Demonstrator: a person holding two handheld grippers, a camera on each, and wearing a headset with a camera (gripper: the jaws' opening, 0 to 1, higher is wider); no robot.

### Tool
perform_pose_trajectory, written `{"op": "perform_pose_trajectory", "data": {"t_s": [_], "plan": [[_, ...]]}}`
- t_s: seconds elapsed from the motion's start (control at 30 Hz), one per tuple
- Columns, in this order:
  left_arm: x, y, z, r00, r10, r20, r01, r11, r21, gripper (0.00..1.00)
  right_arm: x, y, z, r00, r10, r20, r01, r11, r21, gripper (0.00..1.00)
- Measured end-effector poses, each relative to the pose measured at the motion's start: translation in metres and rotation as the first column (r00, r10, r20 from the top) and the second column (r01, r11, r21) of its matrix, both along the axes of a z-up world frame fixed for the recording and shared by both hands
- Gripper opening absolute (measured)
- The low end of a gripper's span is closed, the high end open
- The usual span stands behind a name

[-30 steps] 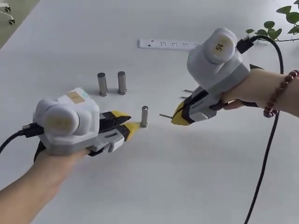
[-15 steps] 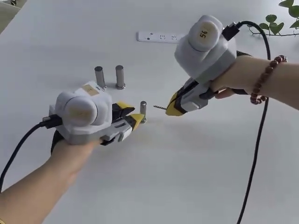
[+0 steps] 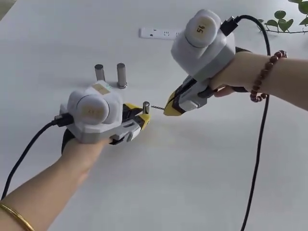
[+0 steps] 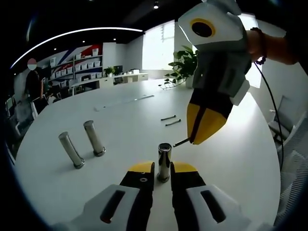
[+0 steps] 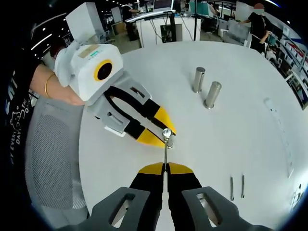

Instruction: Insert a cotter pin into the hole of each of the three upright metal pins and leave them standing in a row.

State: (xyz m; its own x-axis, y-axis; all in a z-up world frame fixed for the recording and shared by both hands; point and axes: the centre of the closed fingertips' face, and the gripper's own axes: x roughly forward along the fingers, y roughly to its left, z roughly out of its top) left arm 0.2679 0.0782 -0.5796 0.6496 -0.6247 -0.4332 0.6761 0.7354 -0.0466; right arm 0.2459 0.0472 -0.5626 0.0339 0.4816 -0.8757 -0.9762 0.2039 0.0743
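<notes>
A third metal pin [image 3: 146, 107] stands upright apart from the other two, and my left gripper [image 3: 142, 119] is shut on its lower part [image 4: 164, 161]. My right gripper [image 3: 169, 109] is shut on a thin cotter pin [image 3: 157, 107], which points at the pin's upper end. In the right gripper view the cotter pin [image 5: 165, 154] runs from my right gripper [image 5: 164, 168] straight to the pin's top [image 5: 167, 133]. Its tip [image 4: 181, 142] touches or nearly touches the pin. Two more upright metal pins [image 3: 99, 72] [image 3: 121, 75] stand side by side behind.
Two spare cotter pins [image 4: 168, 117] [image 4: 173, 122] lie on the white table beyond the right gripper. A white power strip [image 3: 156, 33] lies at the far side, and a green plant [image 3: 288, 19] is at the far right. A black cable [image 3: 257, 144] hangs from the right gripper.
My left gripper has moved in and shut on the lone pin. My right gripper has carried the cotter pin leftward until its tip reaches the pin's top.
</notes>
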Motion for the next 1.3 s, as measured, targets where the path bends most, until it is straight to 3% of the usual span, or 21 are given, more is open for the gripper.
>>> {"op": "perform_pose_trajectory", "data": {"t_s": [0.23,0.87,1.3], "plan": [[0.003,-0.003,-0.003,1.0,-0.002,-0.011,0.001,1.0,-0.018,0.08,0.001,0.002,0.001,1.0,-0.001,-0.002,0.001,1.0,0.002,0.0],[0.002,-0.005,-0.003,1.0,-0.012,0.005,0.012,1.0,-0.009,0.07,0.003,0.005,-0.003,1.0,0.024,0.015,-0.024,1.0,-0.02,0.0],[0.002,-0.006,-0.003,1.0,-0.011,0.019,0.011,1.0,-0.004,0.07,0.005,0.014,-0.003,0.993,0.099,0.058,-0.096,0.994,-0.052,0.0]]}}
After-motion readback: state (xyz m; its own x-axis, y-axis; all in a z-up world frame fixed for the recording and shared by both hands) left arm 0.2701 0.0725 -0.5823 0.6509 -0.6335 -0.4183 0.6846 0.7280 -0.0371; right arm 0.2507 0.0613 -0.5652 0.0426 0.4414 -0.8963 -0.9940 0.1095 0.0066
